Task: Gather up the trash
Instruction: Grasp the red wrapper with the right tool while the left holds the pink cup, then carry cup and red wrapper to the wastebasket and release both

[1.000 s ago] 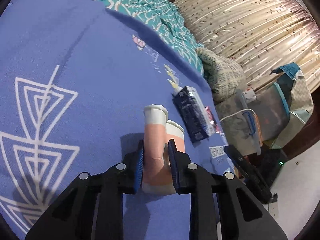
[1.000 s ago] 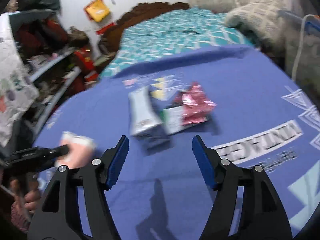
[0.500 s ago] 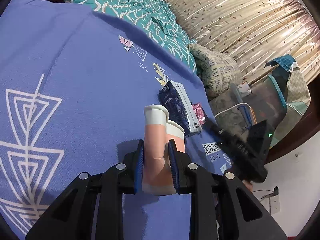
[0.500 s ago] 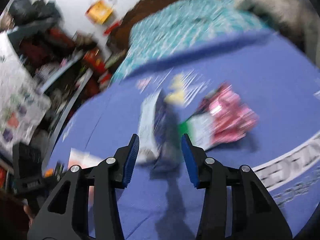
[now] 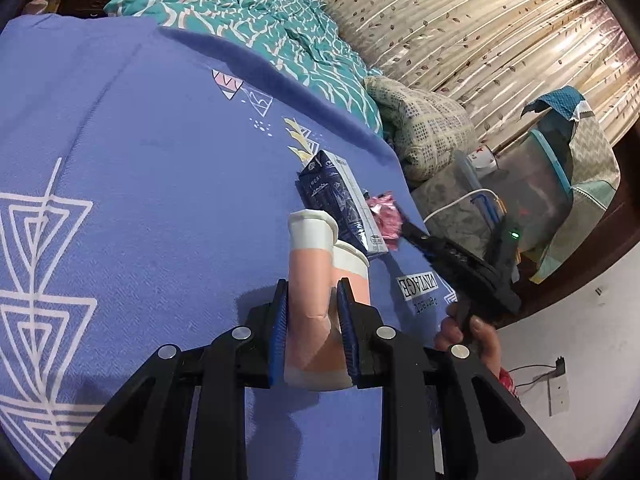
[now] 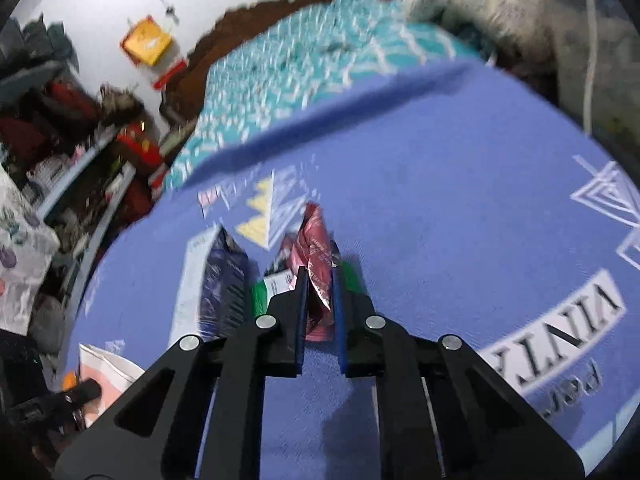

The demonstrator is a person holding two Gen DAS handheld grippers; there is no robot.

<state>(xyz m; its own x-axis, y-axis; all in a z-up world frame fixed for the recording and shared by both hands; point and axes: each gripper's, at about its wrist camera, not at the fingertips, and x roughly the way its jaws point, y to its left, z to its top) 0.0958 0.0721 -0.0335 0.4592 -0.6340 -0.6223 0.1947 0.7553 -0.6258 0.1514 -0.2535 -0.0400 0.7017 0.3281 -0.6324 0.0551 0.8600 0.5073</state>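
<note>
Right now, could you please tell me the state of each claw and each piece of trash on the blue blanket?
Left claw: shut on the paper cups.
Paper cups: nested, gripped, crumpled at the pads.
Right claw: shut on the pink wrapper.
Pink wrapper: crumpled, pinched between the pads.
Dark blue carton: lying flat on the blanket, untouched.
Blue blanket: spread flat.

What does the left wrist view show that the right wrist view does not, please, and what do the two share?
Only the left wrist view shows the left gripper shut on the squashed paper cups, the patterned curtain and the hand holding the right gripper. Only the right wrist view shows the right gripper shut on the pink wrapper, the green-and-white packet beside it, and cluttered shelves. Both show the dark blue carton, the blue blanket and the teal quilt.
</note>
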